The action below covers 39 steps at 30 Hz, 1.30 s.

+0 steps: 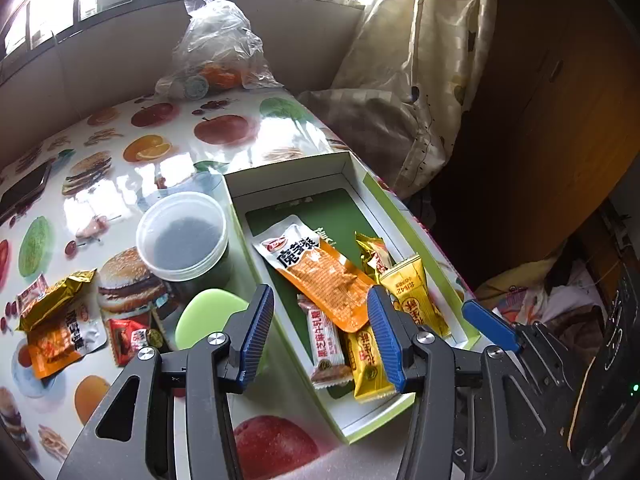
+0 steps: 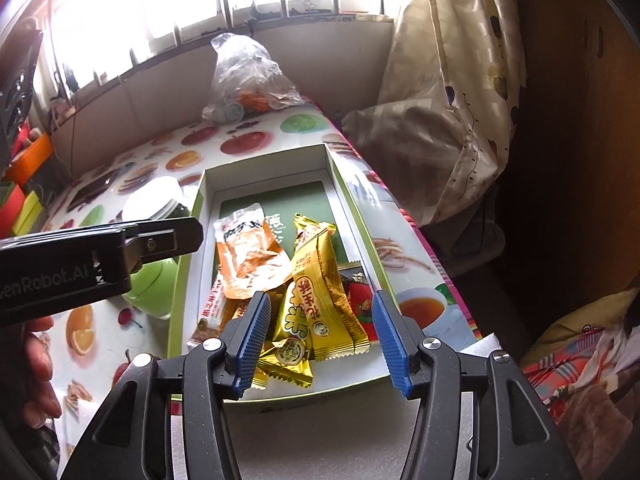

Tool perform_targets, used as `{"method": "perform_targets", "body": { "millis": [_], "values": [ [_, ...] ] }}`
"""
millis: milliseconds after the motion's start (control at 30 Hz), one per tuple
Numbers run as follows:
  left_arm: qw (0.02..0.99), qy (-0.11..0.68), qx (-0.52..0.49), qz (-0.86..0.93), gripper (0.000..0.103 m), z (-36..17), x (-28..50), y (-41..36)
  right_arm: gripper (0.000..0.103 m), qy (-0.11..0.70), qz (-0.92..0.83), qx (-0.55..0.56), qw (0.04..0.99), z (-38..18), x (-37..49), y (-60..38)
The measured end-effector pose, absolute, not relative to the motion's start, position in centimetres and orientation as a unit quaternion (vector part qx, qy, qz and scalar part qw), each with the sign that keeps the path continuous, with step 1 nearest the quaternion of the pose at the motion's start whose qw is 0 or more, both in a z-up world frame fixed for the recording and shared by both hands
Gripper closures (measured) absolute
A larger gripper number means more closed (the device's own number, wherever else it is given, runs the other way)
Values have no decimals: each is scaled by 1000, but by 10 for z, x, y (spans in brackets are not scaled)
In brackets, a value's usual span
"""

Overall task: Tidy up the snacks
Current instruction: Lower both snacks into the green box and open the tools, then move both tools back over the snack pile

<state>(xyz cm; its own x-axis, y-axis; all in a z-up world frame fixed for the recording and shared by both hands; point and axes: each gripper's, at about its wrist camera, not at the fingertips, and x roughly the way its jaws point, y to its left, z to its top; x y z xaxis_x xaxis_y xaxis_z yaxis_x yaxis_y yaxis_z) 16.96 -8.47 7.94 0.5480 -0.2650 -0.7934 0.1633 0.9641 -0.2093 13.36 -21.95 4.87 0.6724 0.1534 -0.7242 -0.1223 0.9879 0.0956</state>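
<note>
Snacks (image 2: 280, 264) pile in the shallow box (image 1: 348, 160) at table's right edge, a few more (image 1: 60, 320) loose on the left, so left gripper (image 1: 320, 334) and right gripper (image 2: 320, 334) hover spread and empty, likely just unloaded.

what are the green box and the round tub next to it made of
Green box: looks like thin matte cardboard, with crisp folded white walls.
Round tub: probably translucent plastic; the frosted lid shows dark contents and catches window glare. The material is a guess from looks.
</note>
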Motion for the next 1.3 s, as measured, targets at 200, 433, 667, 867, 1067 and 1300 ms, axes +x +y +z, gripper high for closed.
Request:
{"method": "perform_targets", "body": {
  "millis": [200,433,667,867,1067,1300],
  "values": [
    [884,450,-54,-113,53,84,153,-72,50,391,83,16,917,55,126,-210],
    [892,439,-54,-95,53,89,134,-51,50,381,97,11,919,64,116,-193],
    [899,427,-60,-77,53,91,119,-25,50,373,116,6,921,70,109,-173],
    [900,427,-67,-58,53,87,103,3,50,371,136,1,919,72,107,-154],
    [901,426,-82,-26,53,82,90,37,50,371,159,-4,915,72,105,-133],
    [898,428,-102,8,53,72,81,75,50,371,192,-29,908,72,104,-101]
  ]
}}
